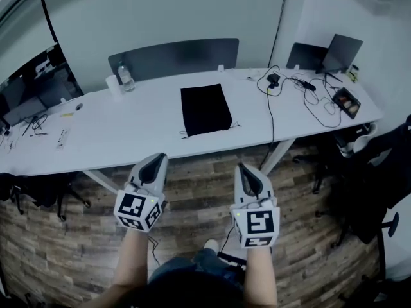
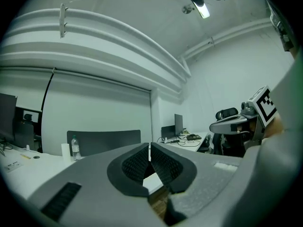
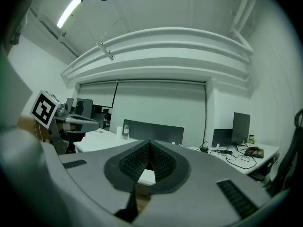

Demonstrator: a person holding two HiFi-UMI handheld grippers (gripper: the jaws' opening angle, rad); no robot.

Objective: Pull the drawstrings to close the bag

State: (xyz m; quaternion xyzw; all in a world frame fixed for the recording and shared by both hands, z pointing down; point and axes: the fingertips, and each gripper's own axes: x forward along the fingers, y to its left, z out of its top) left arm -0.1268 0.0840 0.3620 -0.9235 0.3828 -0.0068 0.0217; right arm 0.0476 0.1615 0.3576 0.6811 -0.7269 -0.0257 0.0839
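A black drawstring bag [image 1: 205,109] lies flat on the long white table [image 1: 141,130], its thin strings trailing at its near edge. Both grippers hang in front of the table, over the wooden floor, well short of the bag. My left gripper [image 1: 156,160] is shut with nothing in it; its tips meet in the left gripper view [image 2: 149,148]. My right gripper [image 1: 246,168] is likewise shut and empty, its tips together in the right gripper view [image 3: 150,143]. The bag does not show in either gripper view.
A water bottle [image 1: 126,77] and a white cup [image 1: 113,85] stand at the back left. Cables and a charger [image 1: 274,79] lie right of the bag, with a laptop [image 1: 340,53] beyond. A grey divider panel [image 1: 173,55] runs behind the table. Office chairs [image 1: 376,178] stand at the right.
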